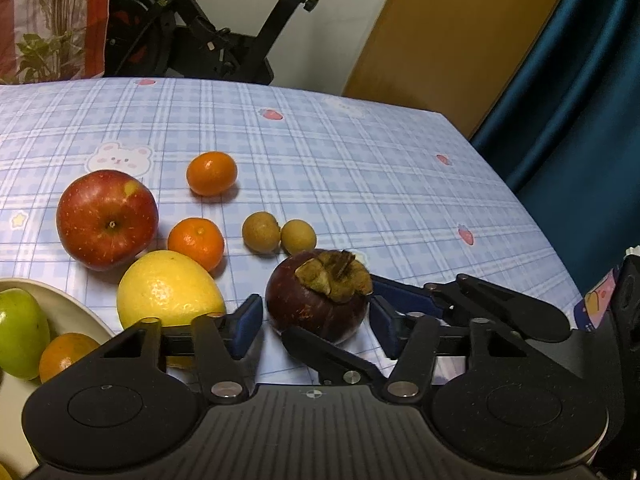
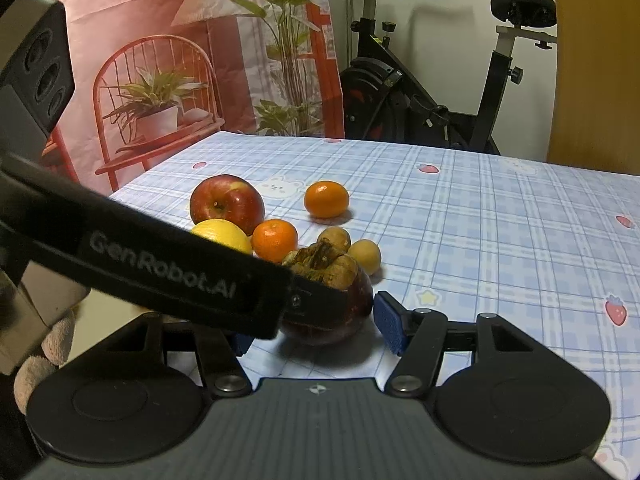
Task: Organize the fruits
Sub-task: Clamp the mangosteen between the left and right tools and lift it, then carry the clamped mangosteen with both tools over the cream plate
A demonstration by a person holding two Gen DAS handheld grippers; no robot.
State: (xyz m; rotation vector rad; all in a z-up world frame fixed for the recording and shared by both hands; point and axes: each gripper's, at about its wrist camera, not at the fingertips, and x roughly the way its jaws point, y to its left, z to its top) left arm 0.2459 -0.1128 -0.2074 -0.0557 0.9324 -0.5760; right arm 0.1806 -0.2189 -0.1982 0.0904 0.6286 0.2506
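Half-open, bracketing mangosteen (image 1: 316,300) with left gripper (image 1: 316,326), pads just clear of skin. Straddling same fruit with right gripper (image 2: 316,334), one pad hiding behind left finger, grip impossible to tell. Leaving mangosteen resting on surface (image 1: 360,160), well in from far edge.

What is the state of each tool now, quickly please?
Left tool: jaws around the mangosteen; grip cannot be told.
Right tool: also around the mangosteen; one pad hidden, cannot be told.
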